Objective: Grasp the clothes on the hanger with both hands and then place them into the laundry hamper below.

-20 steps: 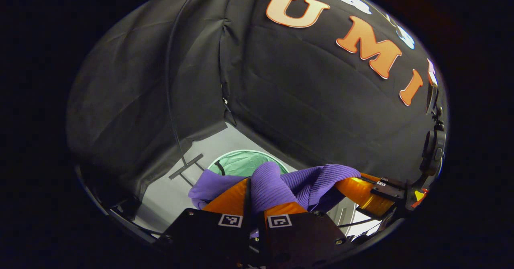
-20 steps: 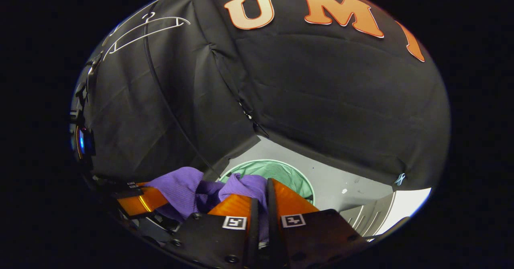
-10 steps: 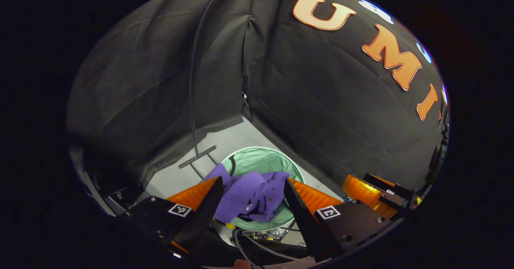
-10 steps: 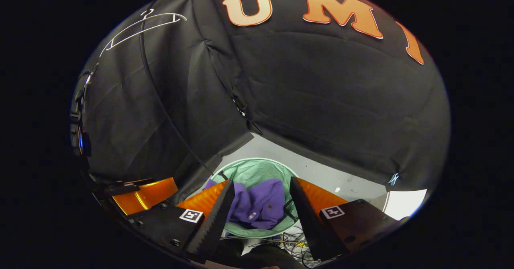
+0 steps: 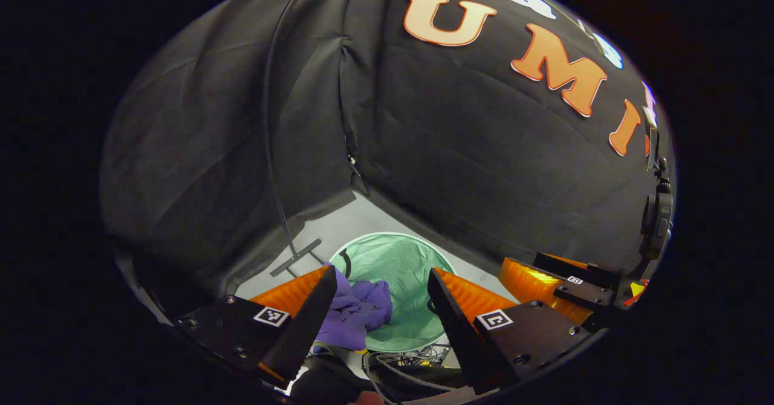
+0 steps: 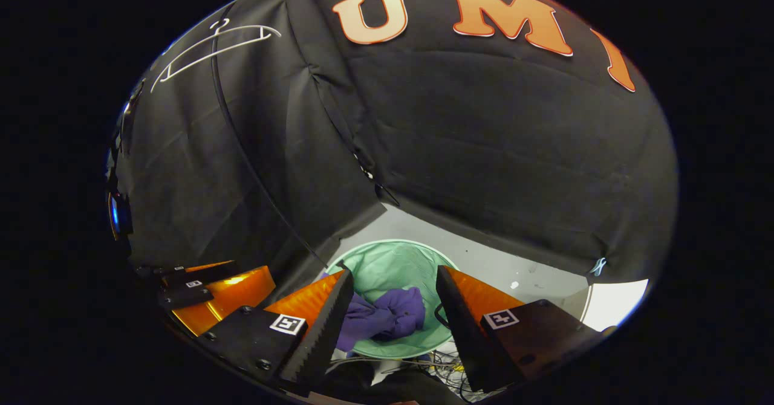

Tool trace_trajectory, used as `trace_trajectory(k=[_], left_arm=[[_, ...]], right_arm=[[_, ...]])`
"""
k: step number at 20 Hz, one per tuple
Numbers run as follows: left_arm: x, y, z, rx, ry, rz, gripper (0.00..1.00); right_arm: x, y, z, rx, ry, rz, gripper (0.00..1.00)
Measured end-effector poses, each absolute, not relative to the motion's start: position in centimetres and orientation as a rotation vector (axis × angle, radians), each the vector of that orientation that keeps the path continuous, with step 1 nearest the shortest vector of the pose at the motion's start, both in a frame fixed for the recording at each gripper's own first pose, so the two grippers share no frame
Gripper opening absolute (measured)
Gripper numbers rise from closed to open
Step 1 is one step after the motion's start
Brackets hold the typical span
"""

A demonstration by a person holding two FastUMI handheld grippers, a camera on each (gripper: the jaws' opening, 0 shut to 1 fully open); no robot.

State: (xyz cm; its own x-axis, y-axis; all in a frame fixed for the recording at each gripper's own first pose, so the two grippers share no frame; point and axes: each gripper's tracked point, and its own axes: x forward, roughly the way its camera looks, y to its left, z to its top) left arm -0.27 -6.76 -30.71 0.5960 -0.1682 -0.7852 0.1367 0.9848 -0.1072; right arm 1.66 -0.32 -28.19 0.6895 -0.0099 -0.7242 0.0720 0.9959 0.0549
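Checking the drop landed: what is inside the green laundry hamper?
A crumpled purple garment lies inside the green laundry hamper, against its near-left side. The hamper's near rim and whatever lies beneath the garment are covered by the right claw and the cloth itself.

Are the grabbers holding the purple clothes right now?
No, nothing is held. The left gripper and right gripper are both open, and the purple clothes lie in the green hamper.

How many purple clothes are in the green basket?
1, as far as I can tell: a crumpled purple garment lies inside the green laundry hamper, bunched toward one side, below both open claws. More could be hidden under its folds.
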Motion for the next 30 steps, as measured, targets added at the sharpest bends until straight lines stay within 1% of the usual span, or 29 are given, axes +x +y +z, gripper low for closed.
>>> trace_trajectory(k=[2,4,8,13,16,17,18,20,22,25,26,27,28,29,30], left_arm=[[0.4,-6.6,-29.2,-0.011,0.852,-0.192,0.98],[1.3,-6.2,-27.4,0.001,0.774,-0.178,0.98],[1.9,-5.3,-24.2,-0.044,0.698,-0.155,0.97],[2.4,-5.1,-21.5,-0.133,0.655,-0.197,0.96],[3.4,-3.5,-18.4,-0.101,0.542,-0.198,0.97],[3.8,-3.4,-17.6,-0.093,0.507,-0.211,0.93],[3.5,-4.0,-17.5,-0.09,0.505,-0.227,0.96],[2.5,-4.4,-17.0,-0.085,0.52,-0.238,0.96],[1.4,-4.9,-15.0,-0.101,0.474,-0.231,0.97],[-0.8,-6.3,-11.1,-0.117,0.369,-0.19,0.96],[-2.0,-6.6,-10.3,-0.113,0.352,-0.177,0.92],[-2.9,-7.0,-9.2,-0.11,0.332,-0.171,0.92],[-4.1,-7.7,-8.4,-0.108,0.314,-0.173,0.96],[-4.9,-8.3,-7.6,-0.11,0.3,-0.182,0.95],[-6.1,-9.0,-6.8,-0.108,0.291,-0.19,0.92]], right_arm=[[2.2,-0.1,-25.7,0.062,0.73,-0.041,0.92],[1.8,0.7,-23.7,0.026,0.66,-0.035,0.92],[1.7,1.3,-20.1,-0.017,0.562,-0.046,0.92],[1.4,2.1,-16.0,-0.018,0.489,-0.144,0.92],[1.2,2.0,-12.6,-0.052,0.401,-0.209,0.92],[1.2,2.0,-11.5,-0.046,0.373,-0.225,0.92],[1.1,2.1,-10.3,-0.042,0.347,-0.229,0.92],[-0.2,2.4,-8.9,-0.053,0.316,-0.228,0.9],[-1.7,2.1,-6.9,-0.066,0.276,-0.216,0.9],[-4.5,1.8,-4.0,-0.078,0.215,-0.17,0.9],[-5.6,1.6,-3.1,-0.084,0.2,-0.155,0.91],[-6.8,1.3,-2.3,-0.086,0.185,-0.147,0.91],[-7.9,0.8,-1.5,-0.082,0.171,-0.147,0.91],[-9.1,0.2,-1.0,-0.076,0.164,-0.152,0.84],[-10.2,-0.2,-0.5,-0.061,0.159,-0.153,0.84]])
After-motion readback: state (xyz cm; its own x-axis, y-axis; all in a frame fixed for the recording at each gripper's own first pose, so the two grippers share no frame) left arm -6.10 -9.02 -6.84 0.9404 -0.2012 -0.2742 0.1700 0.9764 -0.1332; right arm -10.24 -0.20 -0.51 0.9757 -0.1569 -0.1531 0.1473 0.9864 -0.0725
